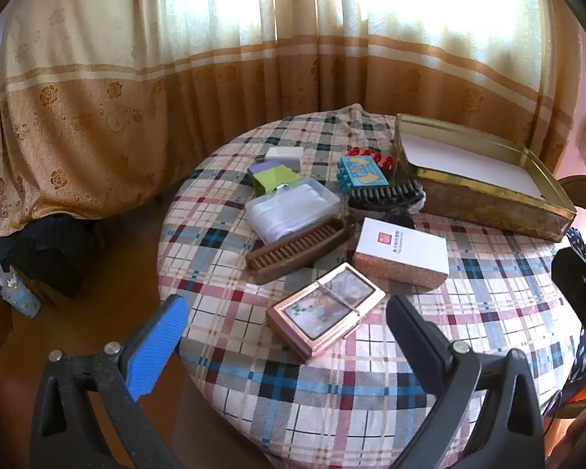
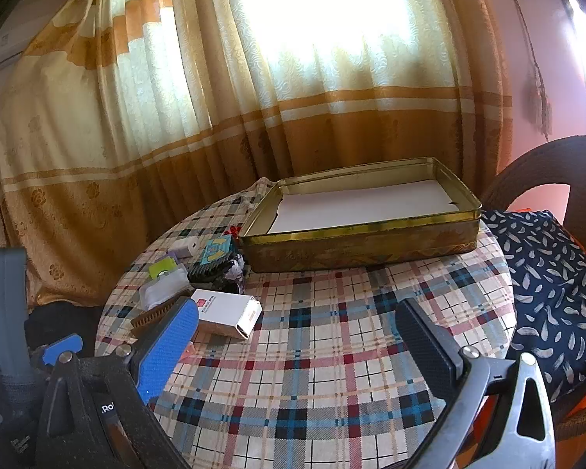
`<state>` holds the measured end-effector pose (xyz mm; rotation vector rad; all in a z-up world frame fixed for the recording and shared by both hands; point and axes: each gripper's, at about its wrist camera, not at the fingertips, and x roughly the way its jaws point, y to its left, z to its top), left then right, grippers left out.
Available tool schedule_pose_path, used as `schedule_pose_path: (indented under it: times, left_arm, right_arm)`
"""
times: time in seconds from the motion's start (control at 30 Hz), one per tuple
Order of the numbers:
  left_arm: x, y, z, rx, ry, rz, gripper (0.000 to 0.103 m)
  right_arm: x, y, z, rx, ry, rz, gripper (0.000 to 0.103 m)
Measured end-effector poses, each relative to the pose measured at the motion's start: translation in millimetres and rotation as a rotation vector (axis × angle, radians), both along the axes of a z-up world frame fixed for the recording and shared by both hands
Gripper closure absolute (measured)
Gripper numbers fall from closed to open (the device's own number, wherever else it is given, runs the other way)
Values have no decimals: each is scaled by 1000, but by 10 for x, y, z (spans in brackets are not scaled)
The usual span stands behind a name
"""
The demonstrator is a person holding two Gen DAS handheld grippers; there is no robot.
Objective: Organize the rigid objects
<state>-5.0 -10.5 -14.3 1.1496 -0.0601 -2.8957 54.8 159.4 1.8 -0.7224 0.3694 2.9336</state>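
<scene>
A round table with a plaid cloth [image 1: 371, 383] [image 2: 332, 371] holds a heap of small rigid things: a pink framed case [image 1: 326, 310], a white box [image 1: 402, 252] [image 2: 226, 310], a brown comb [image 1: 299, 250], a clear plastic box [image 1: 293, 207], a black brush [image 1: 386, 195], a blue toy block [image 1: 361, 176] and a green packet [image 1: 273, 179]. An open gold tin [image 1: 484, 179] [image 2: 359, 215] lined with white paper stands at the table's far right. My left gripper [image 1: 285, 332] is open just in front of the pink case. My right gripper [image 2: 297, 340] is open over bare cloth.
A gold curtain [image 1: 136, 78] hangs behind the table. A wicker chair with a dark patterned cushion [image 2: 547, 265] stands to the right. Brown floor [image 1: 97, 312] lies to the left of the table. A white soap-like block [image 1: 283, 154] lies at the far side.
</scene>
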Motion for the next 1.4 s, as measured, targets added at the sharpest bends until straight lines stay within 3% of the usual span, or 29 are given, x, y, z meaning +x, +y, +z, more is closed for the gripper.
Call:
schedule_pose_path:
  times: [1.17,1.4]
  left_arm:
    - [-46,-111,-208,-5,-42,-11,0]
    - [-63,-180,-189,66,-43,-55,0]
  right_arm:
    - [-101,40,-136,0,-44,13,3]
    - [-95,56,-164,-7,-41,25,4]
